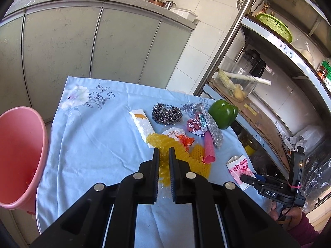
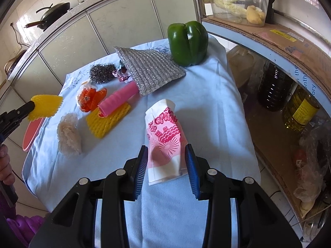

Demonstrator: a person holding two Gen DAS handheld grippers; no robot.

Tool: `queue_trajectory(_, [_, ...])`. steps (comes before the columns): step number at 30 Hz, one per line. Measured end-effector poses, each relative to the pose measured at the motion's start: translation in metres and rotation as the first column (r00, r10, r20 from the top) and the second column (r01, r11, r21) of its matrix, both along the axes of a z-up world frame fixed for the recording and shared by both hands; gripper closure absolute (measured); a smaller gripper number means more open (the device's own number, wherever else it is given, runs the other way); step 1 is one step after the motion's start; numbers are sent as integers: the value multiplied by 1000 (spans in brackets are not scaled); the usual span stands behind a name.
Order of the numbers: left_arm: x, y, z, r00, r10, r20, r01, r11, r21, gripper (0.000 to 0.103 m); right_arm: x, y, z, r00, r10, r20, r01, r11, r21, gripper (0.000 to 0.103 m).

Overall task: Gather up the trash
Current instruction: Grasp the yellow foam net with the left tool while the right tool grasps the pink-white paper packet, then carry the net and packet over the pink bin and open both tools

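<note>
My left gripper [image 1: 164, 152] is shut on a yellow foam net [image 1: 165, 144] and holds it above the blue cloth; it also shows in the right wrist view [image 2: 44, 106]. My right gripper [image 2: 166, 149] is open, its jaws on either side of a pink-and-white paper packet [image 2: 165, 132], also seen in the left wrist view [image 1: 240, 166]. A second yellow net [image 2: 107, 119], a pink foam roll [image 2: 118, 99], an orange wrapper [image 2: 91, 98], a white foam piece [image 2: 69, 135] and a crumpled wrapper [image 2: 122, 74] lie on the cloth.
A pink bin [image 1: 19, 157] stands left of the table. A green pepper [image 2: 187, 42], a silver scrub pad [image 2: 150, 68] and a steel wool ball [image 2: 101, 72] sit at the far side. A metal shelf rack [image 1: 269, 95] stands right.
</note>
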State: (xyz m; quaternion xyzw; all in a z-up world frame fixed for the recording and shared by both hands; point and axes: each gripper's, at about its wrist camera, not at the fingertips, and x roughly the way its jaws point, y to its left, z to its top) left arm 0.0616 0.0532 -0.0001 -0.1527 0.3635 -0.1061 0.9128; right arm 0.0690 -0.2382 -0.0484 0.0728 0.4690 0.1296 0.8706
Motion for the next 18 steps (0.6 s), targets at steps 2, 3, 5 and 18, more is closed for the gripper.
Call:
queue_trajectory(2, [-1, 0, -1, 1000, -2, -1, 2, 1000, -1, 95, -2, 2, 1, 1000, 3, 8, -3, 1000, -11, 65])
queue_trajectory(3, [-1, 1, -1, 1000, -3, -1, 3, 1000, -2, 95, -3, 2, 2, 1000, 4, 13, -3, 1000, -17, 66])
queue_trajectory(5, [-2, 1, -2, 1000, -5, -1, 5, 1000, -4, 95, -3, 4, 2, 1000, 1, 18, -1, 999, -35, 84])
queue_trajectory(18, [-17, 24, 9, 998, 31, 49, -30, 999, -28, 95, -8, 34, 41, 991, 69, 118, -70, 997, 8, 91])
